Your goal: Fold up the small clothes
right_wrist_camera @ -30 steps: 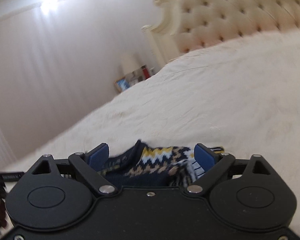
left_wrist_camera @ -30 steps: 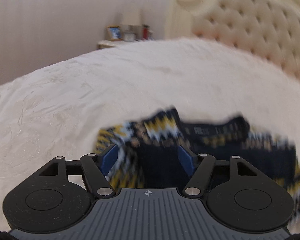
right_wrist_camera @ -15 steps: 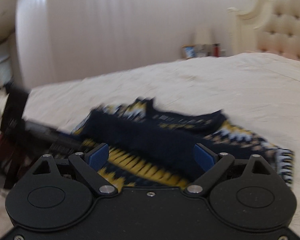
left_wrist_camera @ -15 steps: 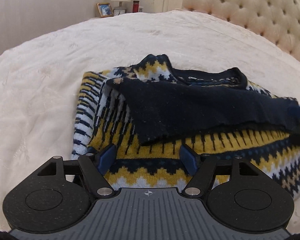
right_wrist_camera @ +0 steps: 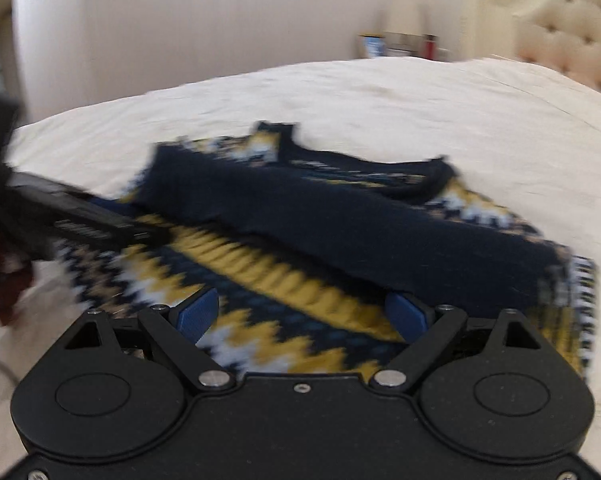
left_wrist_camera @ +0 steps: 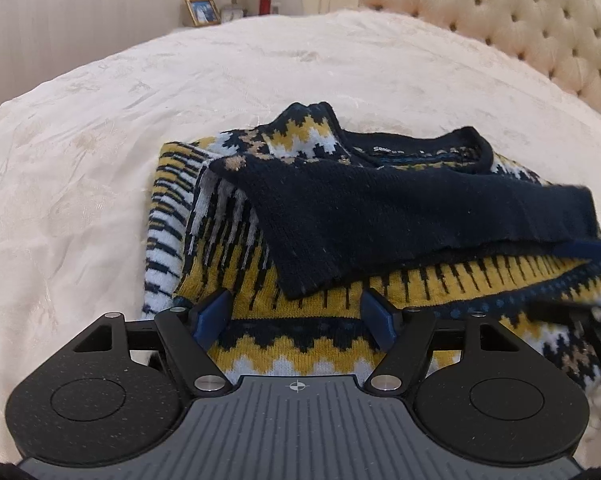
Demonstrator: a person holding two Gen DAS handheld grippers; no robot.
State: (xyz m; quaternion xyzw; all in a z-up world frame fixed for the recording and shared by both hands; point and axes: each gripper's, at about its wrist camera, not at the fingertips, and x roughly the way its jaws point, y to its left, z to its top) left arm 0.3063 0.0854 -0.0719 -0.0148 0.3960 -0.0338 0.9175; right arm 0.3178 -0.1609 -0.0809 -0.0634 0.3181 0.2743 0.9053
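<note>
the patterned sweater lies partly folded on the cream bed, one dark sleeve laid across its middle. my left claw stands open above the near hem and holds nothing. my right claw is wide open over the sweater's right side, also holding nothing.

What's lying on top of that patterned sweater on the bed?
A plain navy sleeve is folded across the patterned sweater. The part of the pattern beneath it is covered, and so is the bedspread under the sweater.
</note>
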